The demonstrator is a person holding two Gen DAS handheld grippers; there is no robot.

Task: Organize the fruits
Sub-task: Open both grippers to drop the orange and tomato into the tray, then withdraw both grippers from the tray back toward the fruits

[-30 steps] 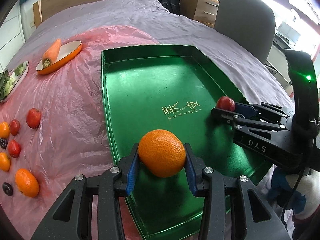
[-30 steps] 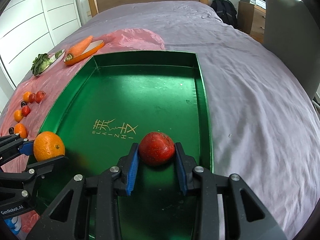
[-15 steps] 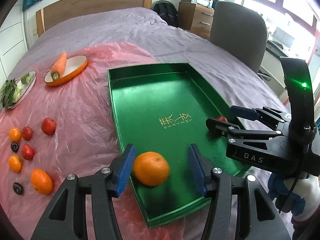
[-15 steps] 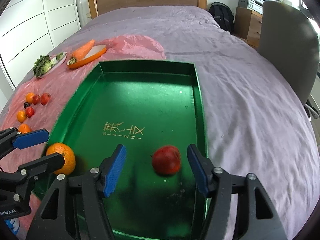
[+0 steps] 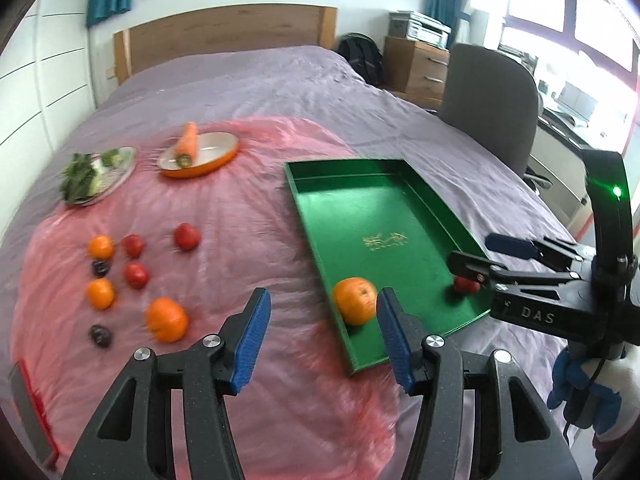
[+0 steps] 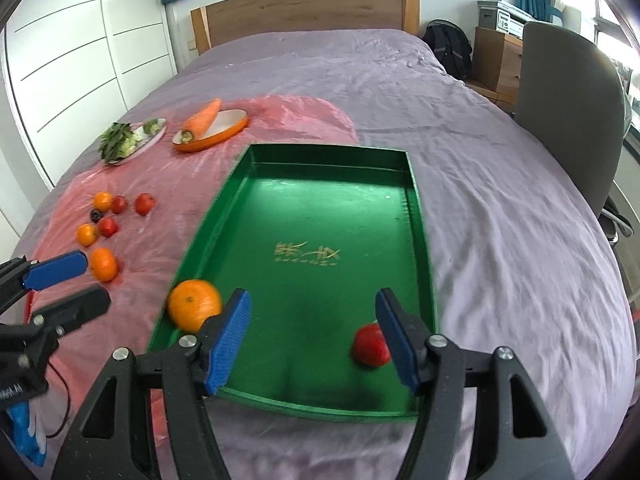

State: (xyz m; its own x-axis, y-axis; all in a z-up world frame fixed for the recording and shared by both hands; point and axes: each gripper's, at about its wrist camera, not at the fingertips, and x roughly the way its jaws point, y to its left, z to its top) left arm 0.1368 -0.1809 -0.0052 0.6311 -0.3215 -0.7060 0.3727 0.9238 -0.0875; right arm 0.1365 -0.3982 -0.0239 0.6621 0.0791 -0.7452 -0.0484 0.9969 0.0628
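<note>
orange [image 6: 195, 304] and tomato [image 6: 371, 345] in tray [image 6: 420, 216], other fruits [image 6: 105, 216] probably left

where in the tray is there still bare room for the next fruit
Most of the green tray is bare: the whole floor from the gold lettering to the far wall, plus the near middle between the orange in the near left corner and the red fruit near the right wall. Only those two near spots are taken.

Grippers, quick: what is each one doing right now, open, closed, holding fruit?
Left gripper: open, holding nothing.
Right gripper: open, holding nothing.
</note>
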